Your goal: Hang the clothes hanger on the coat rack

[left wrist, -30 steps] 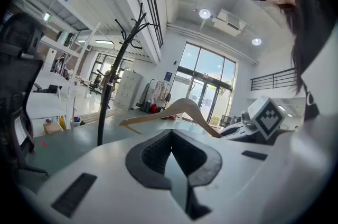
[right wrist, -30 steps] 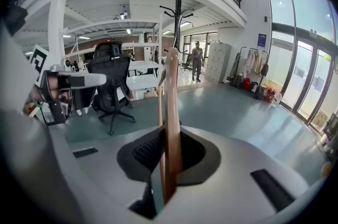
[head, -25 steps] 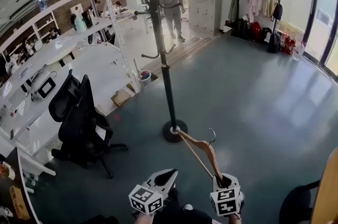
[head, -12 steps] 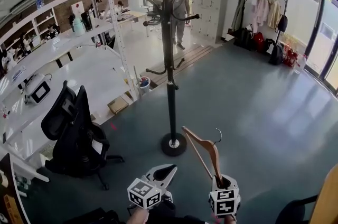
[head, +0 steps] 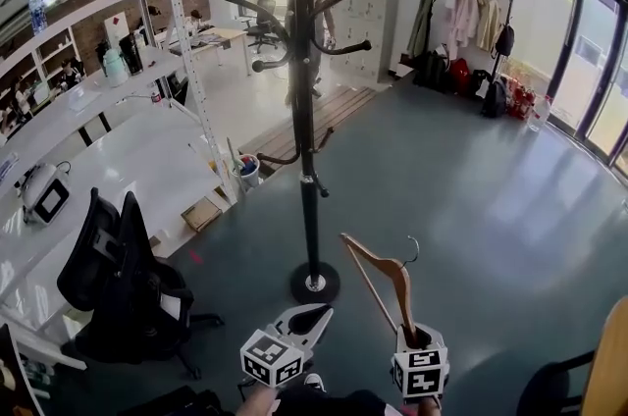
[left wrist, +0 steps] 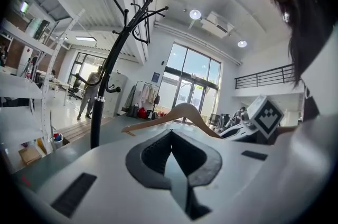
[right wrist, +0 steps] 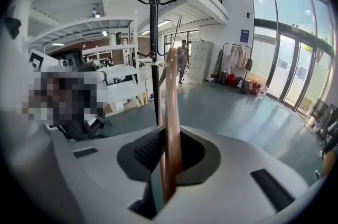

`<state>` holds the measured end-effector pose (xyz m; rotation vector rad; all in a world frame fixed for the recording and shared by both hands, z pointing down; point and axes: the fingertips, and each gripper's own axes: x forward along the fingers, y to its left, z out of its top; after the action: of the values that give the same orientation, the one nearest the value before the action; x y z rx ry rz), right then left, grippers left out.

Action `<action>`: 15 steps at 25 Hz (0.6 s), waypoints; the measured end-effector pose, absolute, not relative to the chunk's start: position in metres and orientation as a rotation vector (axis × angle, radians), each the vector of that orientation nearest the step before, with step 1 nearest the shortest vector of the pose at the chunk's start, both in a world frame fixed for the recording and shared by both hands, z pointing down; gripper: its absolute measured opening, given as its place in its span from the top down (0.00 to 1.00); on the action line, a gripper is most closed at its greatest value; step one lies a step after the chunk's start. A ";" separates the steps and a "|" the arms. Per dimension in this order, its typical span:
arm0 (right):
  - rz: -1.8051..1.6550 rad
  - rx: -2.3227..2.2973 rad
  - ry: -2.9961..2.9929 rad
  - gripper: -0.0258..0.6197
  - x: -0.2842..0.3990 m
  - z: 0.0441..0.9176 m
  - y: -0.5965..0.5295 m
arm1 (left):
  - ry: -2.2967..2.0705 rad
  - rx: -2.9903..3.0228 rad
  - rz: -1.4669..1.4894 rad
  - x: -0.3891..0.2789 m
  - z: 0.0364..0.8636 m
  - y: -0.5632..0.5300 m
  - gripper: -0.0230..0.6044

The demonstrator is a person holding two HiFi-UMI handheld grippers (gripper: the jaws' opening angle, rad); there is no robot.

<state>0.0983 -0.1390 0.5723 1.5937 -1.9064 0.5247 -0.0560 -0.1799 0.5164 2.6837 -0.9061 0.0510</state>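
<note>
A black coat rack (head: 303,139) with curved pegs stands on a round base (head: 314,283) on the grey floor ahead. My right gripper (head: 420,341) is shut on one arm end of a wooden clothes hanger (head: 389,273), which rises up and to the left with its metal hook (head: 413,250) pointing away. In the right gripper view the hanger (right wrist: 171,96) runs up between the jaws in front of the rack (right wrist: 155,33). My left gripper (head: 306,319) is beside it on the left, shut and holding nothing. Its own view shows the hanger (left wrist: 179,112) and the rack (left wrist: 104,96).
A black office chair (head: 118,286) stands left of the rack, beside white tables (head: 88,179) and a white shelving post (head: 196,80). A clothes rail (head: 461,12) and lockers (head: 371,12) line the far wall. Another chair (head: 554,385) is at the bottom right.
Both grippers and the hanger have moved forward toward the coat rack, whose pegs now spread overhead. The office chair has slid left and lower. The grip on the hanger is unchanged.
</note>
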 end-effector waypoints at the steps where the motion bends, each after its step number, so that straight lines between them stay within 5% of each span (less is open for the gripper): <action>1: 0.528 1.604 -1.897 0.87 0.099 0.573 -0.145 | -0.901 2.679 0.050 -0.058 0.518 -0.186 0.96; 15: 0.449 1.541 -1.884 0.87 0.111 0.571 -0.249 | -1.004 2.583 0.054 -0.078 0.535 -0.249 0.96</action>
<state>0.1111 -0.2492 0.5707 1.5410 -1.8839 0.4492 -0.0778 -0.2487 0.5349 2.5827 -1.0035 0.0540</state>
